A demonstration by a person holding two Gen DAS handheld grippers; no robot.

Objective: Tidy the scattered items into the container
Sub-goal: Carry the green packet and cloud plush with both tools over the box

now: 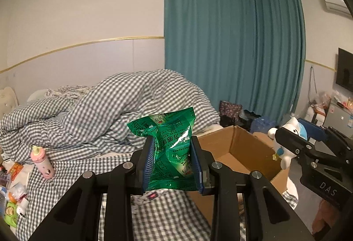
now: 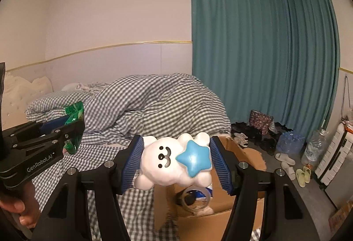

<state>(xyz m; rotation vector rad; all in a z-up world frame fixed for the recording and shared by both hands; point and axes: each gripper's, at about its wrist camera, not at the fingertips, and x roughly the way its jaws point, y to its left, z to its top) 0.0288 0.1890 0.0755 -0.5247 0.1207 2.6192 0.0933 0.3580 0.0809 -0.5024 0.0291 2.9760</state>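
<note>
Transport step: left gripper (image 1: 172, 161) clenched on a green foil packet (image 1: 174, 141), right gripper (image 2: 176, 163) clenched on a white bear toy (image 2: 169, 163), both raised near the cardboard box (image 2: 220, 216) on the bed. Next, lower each over the opening and release.

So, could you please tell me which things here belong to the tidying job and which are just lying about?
Job:
green packet in left gripper
white toy in right gripper
cardboard box
pink bottle on the bed

Lying about:
checked duvet
slippers
water bottles
</note>
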